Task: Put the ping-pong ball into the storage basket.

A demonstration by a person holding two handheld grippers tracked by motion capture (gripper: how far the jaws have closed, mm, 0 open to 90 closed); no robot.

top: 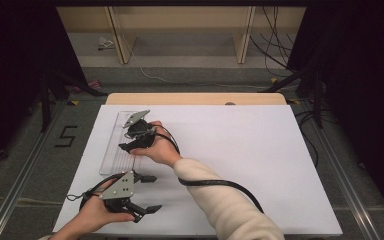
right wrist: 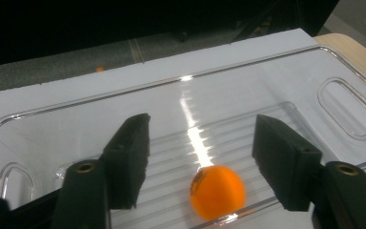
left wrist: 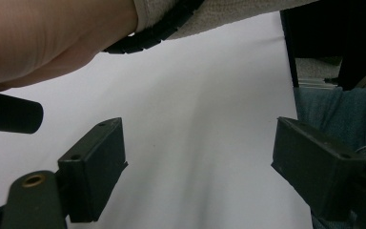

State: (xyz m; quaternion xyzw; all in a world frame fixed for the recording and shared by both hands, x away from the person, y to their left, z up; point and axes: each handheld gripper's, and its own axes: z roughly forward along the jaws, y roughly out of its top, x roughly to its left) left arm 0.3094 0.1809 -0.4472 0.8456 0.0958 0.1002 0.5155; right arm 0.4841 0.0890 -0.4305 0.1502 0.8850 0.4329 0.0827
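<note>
White tabletop (top: 260,165) carries a clear plastic tray (right wrist: 352,71) where the orange ball (right wrist: 218,192) sits, seemingly freed between the right gripper's (right wrist: 200,157) parted jaws, and could roll around inside.

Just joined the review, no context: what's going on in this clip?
A person works two handheld grippers over a white table. The right gripper hangs over a clear plastic bin at the table's left side, jaws apart, with an orange ball lying on the bin's ribbed floor between and below them, not gripped; it looks just dropped in. The left gripper sits near the front edge, jaws open over bare table, holding nothing.
</note>
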